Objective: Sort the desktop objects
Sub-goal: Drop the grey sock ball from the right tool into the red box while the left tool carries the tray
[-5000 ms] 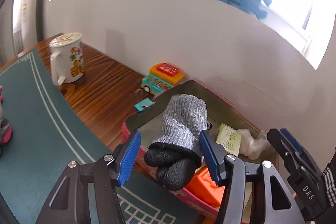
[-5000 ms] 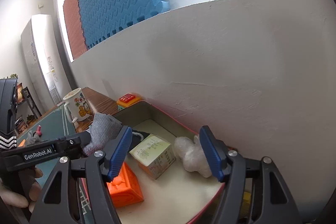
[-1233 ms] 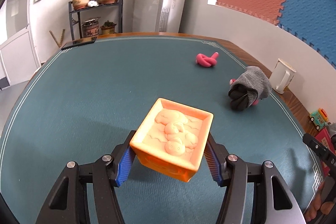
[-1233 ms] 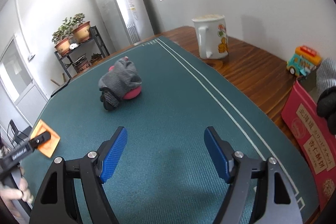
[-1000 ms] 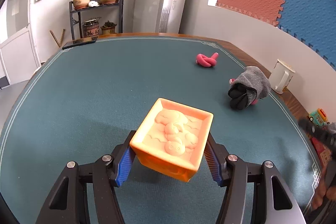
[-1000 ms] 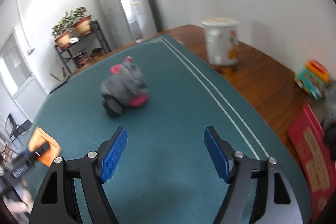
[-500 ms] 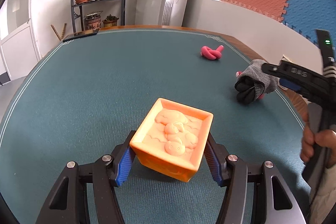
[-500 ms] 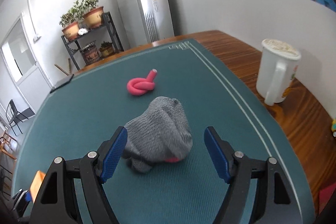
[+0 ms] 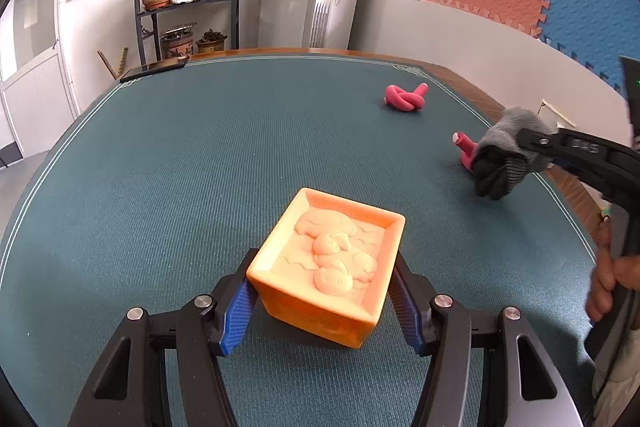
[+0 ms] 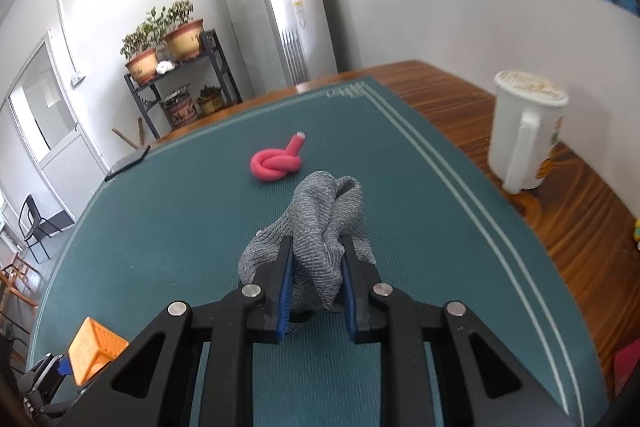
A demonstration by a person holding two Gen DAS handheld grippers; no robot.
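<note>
Right gripper (image 10: 316,291) pinched nearly closed on grey glove (image 10: 324,227), centre of right-wrist frame, on green mat (image 10: 160,235). Glove looks soft, light, bunches easily; mid-fabric hold suits it. Left gripper (image 9: 320,301) clamps orange block (image 9: 328,263) by its sides, lower centre of the left-wrist frame; looks rigid, light, maybe smooth-sided.

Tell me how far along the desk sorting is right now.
Nothing looks finished yet. In hand: the left gripper holds the orange block, and the right gripper is shut on the grey glove. Left on the green mat: the knotted pink rope and another pink piece beside the glove.
</note>
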